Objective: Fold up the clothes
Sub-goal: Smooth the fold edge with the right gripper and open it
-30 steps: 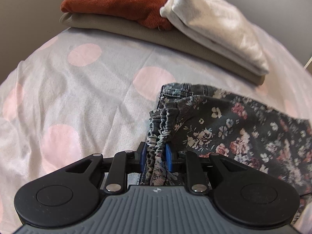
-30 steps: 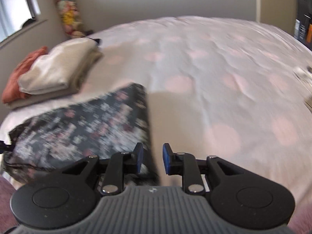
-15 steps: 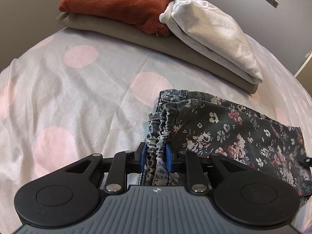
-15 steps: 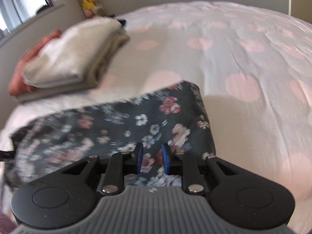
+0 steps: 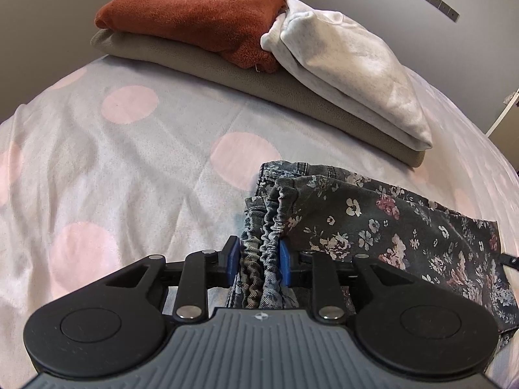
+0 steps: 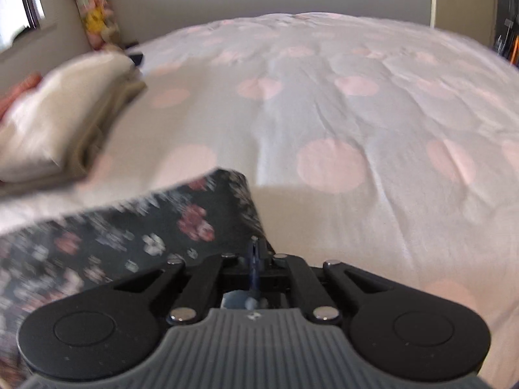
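Dark floral trousers [image 5: 382, 227] lie folded lengthwise on the bed. The gathered elastic waistband [image 5: 269, 227] stands bunched between the blue pads [image 5: 283, 259] of my left gripper [image 5: 258, 259]; its jaws are opening, with the pads still touching the cloth. In the right wrist view the same trousers [image 6: 162, 227] stretch to the left, blurred. My right gripper [image 6: 256, 253] is shut, jaws together on the trousers' near right edge, where the hem corner meets the fingertips.
A pile of folded clothes sits at the back: a rust-red piece [image 5: 194, 9] and a white one [image 5: 350, 68] on a khaki one [image 5: 292, 94], seen again as the blurred pile [image 6: 58, 120]. The dotted bedspread [image 6: 356, 129] spreads wide to the right. Soft toys [image 6: 94, 13] stand by the wall.
My right gripper moved onto the trousers' edge and its jaws closed there. The left gripper stayed put; its pads stand slightly wider around the waistband.
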The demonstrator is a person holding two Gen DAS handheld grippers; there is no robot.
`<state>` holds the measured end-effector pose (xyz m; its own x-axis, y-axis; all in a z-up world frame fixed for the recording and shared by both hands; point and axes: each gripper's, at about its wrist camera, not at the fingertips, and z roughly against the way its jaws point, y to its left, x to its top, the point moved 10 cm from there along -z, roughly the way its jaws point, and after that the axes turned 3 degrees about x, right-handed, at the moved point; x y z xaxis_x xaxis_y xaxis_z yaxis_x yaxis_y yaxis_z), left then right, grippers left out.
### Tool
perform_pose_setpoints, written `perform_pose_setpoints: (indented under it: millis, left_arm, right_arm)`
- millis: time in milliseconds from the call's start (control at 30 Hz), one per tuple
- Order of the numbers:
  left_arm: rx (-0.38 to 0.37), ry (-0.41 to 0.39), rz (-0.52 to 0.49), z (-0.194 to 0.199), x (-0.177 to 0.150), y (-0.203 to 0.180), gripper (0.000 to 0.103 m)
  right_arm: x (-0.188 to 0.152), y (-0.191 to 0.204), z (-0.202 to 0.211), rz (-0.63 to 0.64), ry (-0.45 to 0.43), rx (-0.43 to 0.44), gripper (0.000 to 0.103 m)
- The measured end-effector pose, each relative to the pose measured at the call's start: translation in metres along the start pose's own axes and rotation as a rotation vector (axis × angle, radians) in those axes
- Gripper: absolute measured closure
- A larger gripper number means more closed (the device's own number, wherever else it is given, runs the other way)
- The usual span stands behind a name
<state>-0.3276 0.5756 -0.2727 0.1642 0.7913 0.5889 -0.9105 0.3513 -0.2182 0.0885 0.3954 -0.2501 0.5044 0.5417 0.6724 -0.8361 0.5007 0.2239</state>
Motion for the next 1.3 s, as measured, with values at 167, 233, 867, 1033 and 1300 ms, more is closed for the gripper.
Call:
perform_pose_setpoints:
  millis: [167,233,867,1033,1300]
  left_arm:
    - [0.078,0.017,0.024,-0.003,-0.001,-0.004,0.08]
    - [0.121,0.029,0.029,-0.004,-0.002,-0.007,0.079]
    - [0.224,0.038,0.044,-0.006,-0.004,-0.012,0.079]
    - [0.241,0.035,0.035,-0.005,-0.004,-0.013,0.078]
    - [0.229,0.048,0.043,0.004,-0.007,-0.008,0.072]
  right_arm:
    - [0.011,0.041,-0.001,0.101,-0.002,0.094,0.097]
    - [0.009,0.046,-0.014,0.124,0.025,0.083,0.097]
    - [0.015,0.0,0.002,0.217,0.098,-0.072,0.096]
    - [-0.021,0.043,0.035,0.288,0.123,0.048,0.096]
    - [-0.079,0.012,0.025,0.297,0.207,0.012,0.101]
